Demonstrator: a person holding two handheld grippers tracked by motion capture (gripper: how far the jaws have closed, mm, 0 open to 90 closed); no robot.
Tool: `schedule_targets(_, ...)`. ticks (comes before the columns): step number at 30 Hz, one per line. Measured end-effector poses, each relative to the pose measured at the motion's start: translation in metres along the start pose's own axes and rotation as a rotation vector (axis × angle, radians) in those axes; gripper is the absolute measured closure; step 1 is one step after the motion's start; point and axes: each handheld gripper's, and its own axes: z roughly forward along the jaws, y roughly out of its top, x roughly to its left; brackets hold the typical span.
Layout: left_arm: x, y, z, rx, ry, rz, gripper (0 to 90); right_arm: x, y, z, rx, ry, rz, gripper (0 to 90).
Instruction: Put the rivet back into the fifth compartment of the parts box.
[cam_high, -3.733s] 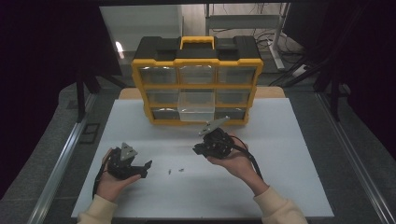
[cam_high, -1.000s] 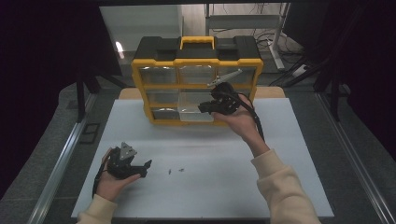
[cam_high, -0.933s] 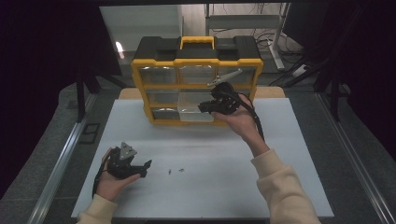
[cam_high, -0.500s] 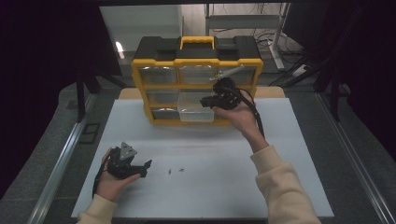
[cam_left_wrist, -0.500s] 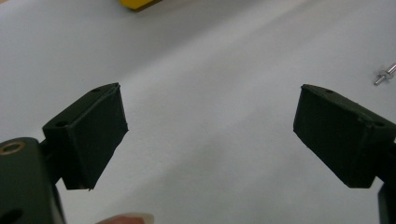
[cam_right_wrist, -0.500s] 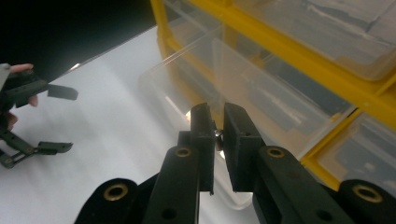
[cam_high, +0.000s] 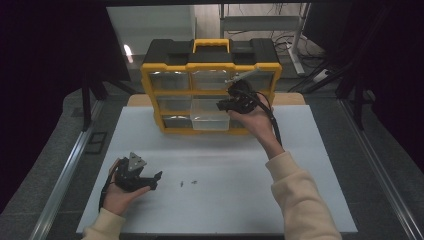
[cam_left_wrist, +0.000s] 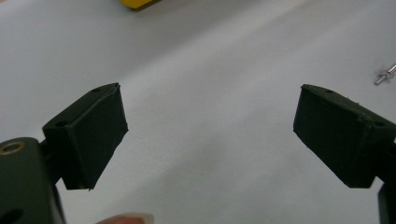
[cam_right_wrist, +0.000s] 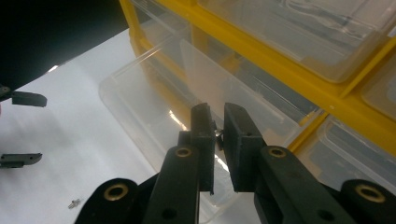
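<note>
A yellow organizer (cam_high: 150, 95) with clear drawers stands at the back of the white table. Its middle drawer (cam_high: 210, 116) is pulled out. My right gripper (cam_high: 223, 104) hovers over this drawer (cam_right_wrist: 140, 107), shut on a small metal screw (cam_right_wrist: 218, 133) pinched between its pads. My left gripper (cam_high: 152, 181) rests low on the table at the front left, its jaws wide open with nothing between them (cam_left_wrist: 210, 130). Two small screws (cam_high: 187, 183) lie on the table just right of it, and one screw (cam_left_wrist: 385, 74) shows beside its jaw.
The white table top (cam_high: 310, 165) ends at metal rails on both sides. The organizer's black lid and yellow handle (cam_high: 211, 46) rise behind the drawers. From the right gripper view, the left gripper (cam_right_wrist: 21, 128) and a loose screw (cam_right_wrist: 74, 203) lie far off.
My right gripper has gone from the table's middle up and back to the pulled-out drawer, then edged slightly left over it. The left gripper has stayed put.
</note>
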Motion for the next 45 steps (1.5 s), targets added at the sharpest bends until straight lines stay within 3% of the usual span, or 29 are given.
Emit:
schedule_targets(3, 0.0, 0.0, 0.0, 0.001, 0.0, 0.0, 10.1, -0.001, 0.0, 0.001, -0.005, -0.006, -0.004, 81.6)
schedule_targets(4, 0.0, 0.0, 0.0, 0.001, 0.0, 0.0, 10.1, 0.0, 0.0, 0.001, -0.009, -0.01, -0.006, 77.6)
schedule_targets(9, 0.0, 0.0, 0.0, 0.001, 0.0, 0.0, 10.1, 0.003, 0.001, -0.004, -0.065, -0.034, -0.008, 41.6)
schedule_targets(13, 0.0, 0.0, 0.0, 0.0, -0.001, -0.001, 10.2, 0.006, -0.001, -0.01, -0.088, -0.026, 0.002, 29.6)
schedule_targets(28, 0.0, 0.0, 0.0, 0.0, 0.003, 0.0, 10.1, 0.026, -0.038, -0.038, -0.141, 0.042, -0.044, 25.3)
schedule_targets(45, -0.001, 0.0, -0.001, 0.0, 0.003, 0.002, 10.1, 0.051, -0.071, -0.042, -0.141, 0.102, -0.068, 23.9)
